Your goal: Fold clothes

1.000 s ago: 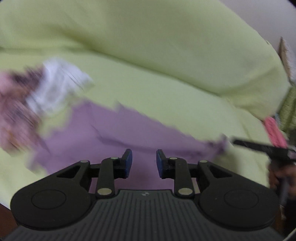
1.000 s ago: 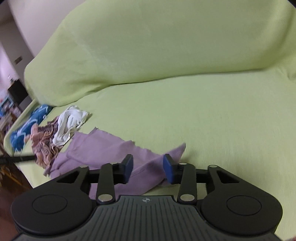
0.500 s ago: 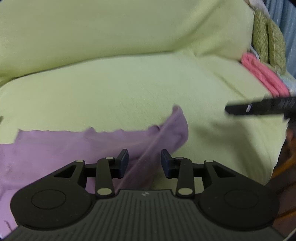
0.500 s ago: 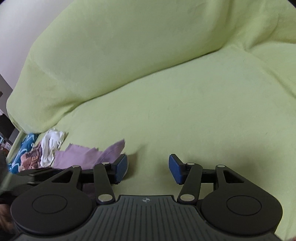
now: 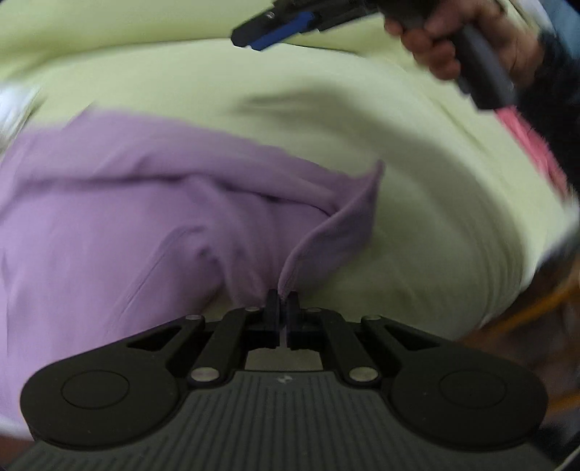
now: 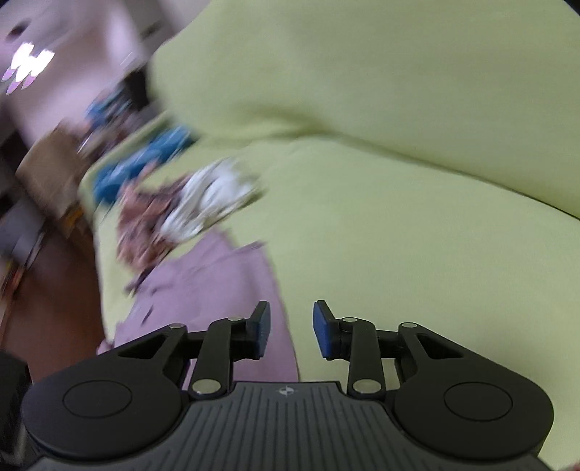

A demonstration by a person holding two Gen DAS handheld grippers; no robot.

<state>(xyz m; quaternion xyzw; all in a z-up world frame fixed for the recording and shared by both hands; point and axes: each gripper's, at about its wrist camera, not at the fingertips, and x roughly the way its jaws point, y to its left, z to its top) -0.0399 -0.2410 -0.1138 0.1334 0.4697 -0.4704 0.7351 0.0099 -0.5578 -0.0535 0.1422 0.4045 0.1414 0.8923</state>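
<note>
Sofa (image 5: 253,90) draped in a pale green cover, filling both views. Purple cloth (image 5: 127,224) spread flat on the seat cushion toward its front edge, wrinkled, with one hemmed corner lifted into a narrow ridge. Left gripper (image 5: 283,304) pinched tight on that ridge — pads pressed together with the hem caught between them, the fabric rising from the pinch and fanning back over the cushion. Right gripper (image 6: 288,326) low over the seat in its own view, jaws partly apart and closing, with only bare green cover and the near edge of the purple cloth (image 6: 217,290) showing through the gap; nothing pressed between the blue pads (image 6: 326,329). Seen also from the left wrist view, high at the top edge: right gripper (image 5: 275,25) held level above the cushion, well apart from the cloth, with the right hand (image 5: 471,40) wrapped around its dark handle. Pink folded item (image 5: 533,152) at the right end of the seat, partly behind that handle. Heap of other clothes at the far left end of the sofa — white piece (image 6: 210,203), patterned pinkish piece (image 6: 145,224), blue piece (image 6: 145,163) — all blurred, just beyond the purple cloth. Brown floor (image 6: 54,308) below the sofa's front edge.
</note>
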